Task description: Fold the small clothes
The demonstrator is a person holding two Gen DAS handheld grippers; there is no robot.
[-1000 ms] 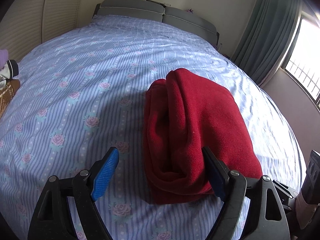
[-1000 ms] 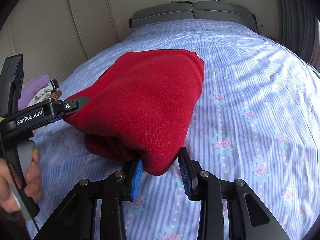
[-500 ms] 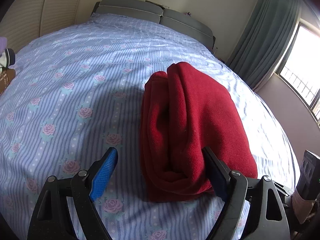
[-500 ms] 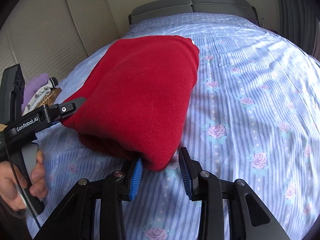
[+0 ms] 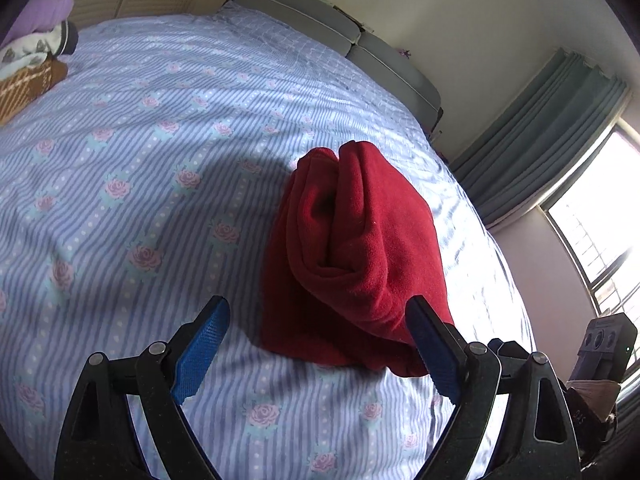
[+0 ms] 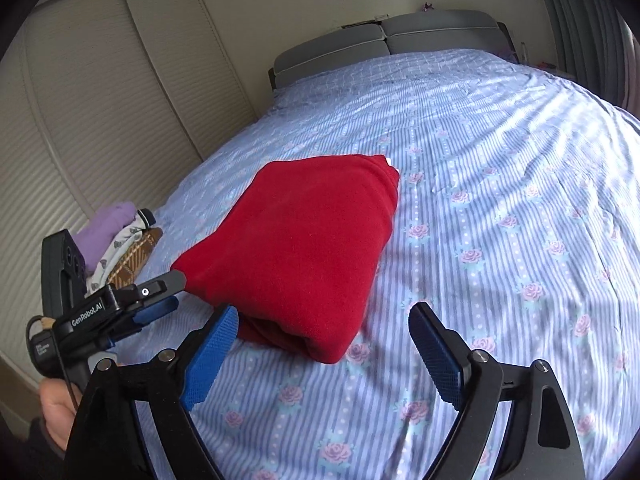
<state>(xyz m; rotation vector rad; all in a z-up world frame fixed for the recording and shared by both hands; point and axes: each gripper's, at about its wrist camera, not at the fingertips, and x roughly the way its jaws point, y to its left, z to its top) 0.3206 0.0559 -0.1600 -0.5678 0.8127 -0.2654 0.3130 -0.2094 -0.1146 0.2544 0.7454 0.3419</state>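
So over on the far left edge of the bed [image 6: 500, 128] there's a little pile [image 6: 120, 236] of other clothes, purple on top, something patterned and a brown piece under it. It sits well apart from the action.

Next comes the left gripper [image 5: 318, 346]. Its jaws are spread wide, nothing in them. In the right wrist view it pokes in at the near-left corner of the red garment [image 6: 304, 248], one finger looks like it's touching the cloth there, though I can't tell for sure.

The red garment is folded into a thick bundle, lying on the sheet around the middle of the bed. Its long axis runs away from both grippers toward the headboard [image 6: 384, 40], angled a bit to the right. The layered, open edges face left; the smooth folded side faces right.

Right gripper [image 6: 324, 354] is also wide and empty, hovering just short of the near corner of the bundle, which sits slightly left of its centre.

My guess: the fold looks about done, and the left gripper is nearer if anything needs tidying on the layered side.
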